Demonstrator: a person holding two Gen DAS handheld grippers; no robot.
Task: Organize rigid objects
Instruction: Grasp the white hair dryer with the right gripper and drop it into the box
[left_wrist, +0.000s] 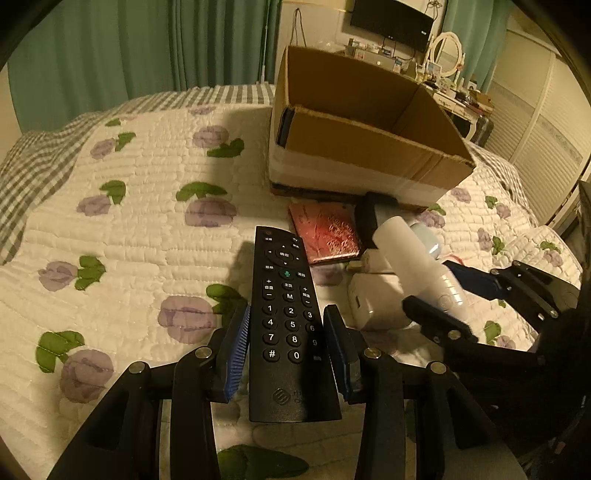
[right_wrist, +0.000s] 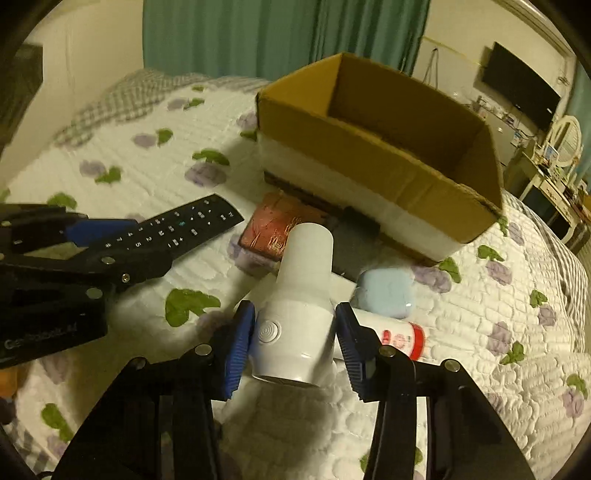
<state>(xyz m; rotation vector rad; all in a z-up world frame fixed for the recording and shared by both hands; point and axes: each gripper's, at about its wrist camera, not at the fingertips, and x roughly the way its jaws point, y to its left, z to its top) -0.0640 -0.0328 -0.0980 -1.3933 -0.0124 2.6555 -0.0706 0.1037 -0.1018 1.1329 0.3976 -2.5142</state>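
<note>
My left gripper (left_wrist: 286, 343) is shut on a black remote control (left_wrist: 286, 314) and holds it above the quilt; the remote also shows in the right wrist view (right_wrist: 184, 230). My right gripper (right_wrist: 295, 339) is shut on a white bottle (right_wrist: 299, 306), also in the left wrist view (left_wrist: 417, 254). An open cardboard box (left_wrist: 354, 144) stands on the bed beyond both grippers; it shows in the right wrist view too (right_wrist: 373, 166). In front of it lie a red booklet (right_wrist: 273, 227), a black object (right_wrist: 354, 236), a pale blue case (right_wrist: 384, 291) and a white tube with a red cap (right_wrist: 395, 338).
The bed has a white quilt (left_wrist: 140, 229) with purple flowers. A white charger block (left_wrist: 373, 302) lies by the bottle. Green curtains (left_wrist: 147, 48), a wall TV (left_wrist: 391, 22) and a dresser with a mirror (left_wrist: 448, 51) stand behind the bed.
</note>
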